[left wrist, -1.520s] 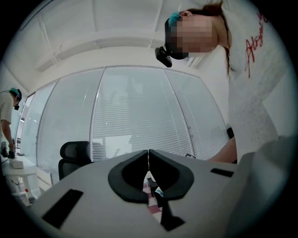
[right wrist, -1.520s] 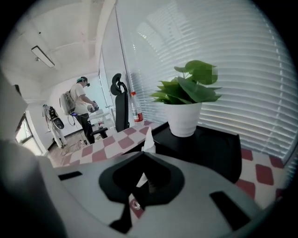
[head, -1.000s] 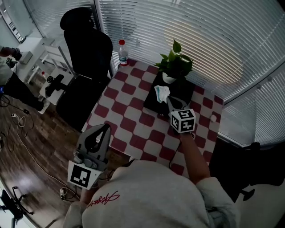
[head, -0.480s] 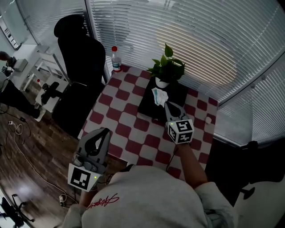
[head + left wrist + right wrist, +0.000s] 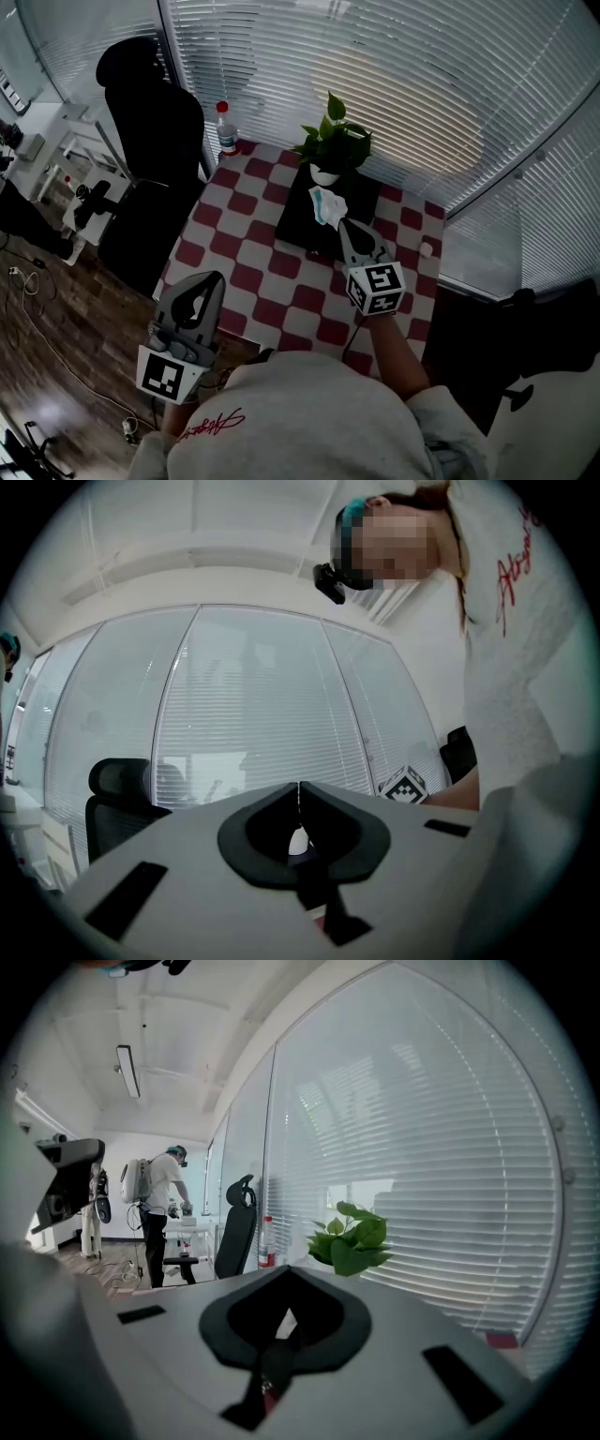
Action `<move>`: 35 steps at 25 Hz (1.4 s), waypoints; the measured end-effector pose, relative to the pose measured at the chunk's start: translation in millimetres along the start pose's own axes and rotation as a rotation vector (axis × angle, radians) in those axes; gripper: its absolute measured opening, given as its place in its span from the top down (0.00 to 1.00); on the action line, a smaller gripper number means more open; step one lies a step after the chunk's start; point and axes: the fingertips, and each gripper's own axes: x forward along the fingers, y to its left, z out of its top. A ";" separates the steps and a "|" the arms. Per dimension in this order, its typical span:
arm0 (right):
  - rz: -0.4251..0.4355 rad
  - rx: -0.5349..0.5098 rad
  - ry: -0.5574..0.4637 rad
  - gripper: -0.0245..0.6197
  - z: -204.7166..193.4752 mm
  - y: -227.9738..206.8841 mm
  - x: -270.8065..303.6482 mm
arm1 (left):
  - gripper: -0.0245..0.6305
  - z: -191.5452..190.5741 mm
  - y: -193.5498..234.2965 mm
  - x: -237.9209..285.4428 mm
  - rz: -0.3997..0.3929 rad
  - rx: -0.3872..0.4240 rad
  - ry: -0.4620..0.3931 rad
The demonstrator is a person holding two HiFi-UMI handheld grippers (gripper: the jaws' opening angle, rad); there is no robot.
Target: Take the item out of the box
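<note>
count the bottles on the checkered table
1: a red-capped bottle at the table's far left corner, next to the black chair. The plant could hide another behind it.

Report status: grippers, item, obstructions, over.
Left gripper shut, empty. Right gripper shut on white paper over black box. Plant at box's far edge.

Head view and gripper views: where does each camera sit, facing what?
Head view: on the person's head, steeply down at the checkered table; shoulders, left gripper, right gripper show.
Left gripper view: rides the left gripper, facing blinds; shut jaws, torso show.
Right gripper view: rides the right gripper, facing the potted plant; shut jaws show.
All three share the office chair.
</note>
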 end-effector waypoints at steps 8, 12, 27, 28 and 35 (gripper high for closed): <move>-0.004 0.008 -0.078 0.95 27.9 0.1 -24.5 | 0.93 0.0 -4.3 9.8 -0.032 0.001 -0.002; -0.007 -0.008 -0.094 0.95 33.4 -0.7 -33.0 | 0.93 0.0 -7.8 16.6 -0.052 -0.002 -0.009; -0.028 0.025 -0.159 0.95 52.3 -6.3 -65.8 | 0.93 -1.0 -20.7 36.9 -0.128 -0.005 -0.008; -0.030 0.028 -0.168 0.95 54.6 -7.0 -68.8 | 0.93 -0.8 -21.8 38.5 -0.134 -0.004 -0.008; -0.032 0.002 -0.208 0.95 68.6 -6.2 -86.7 | 0.93 -0.3 -25.1 49.7 -0.167 0.000 -0.005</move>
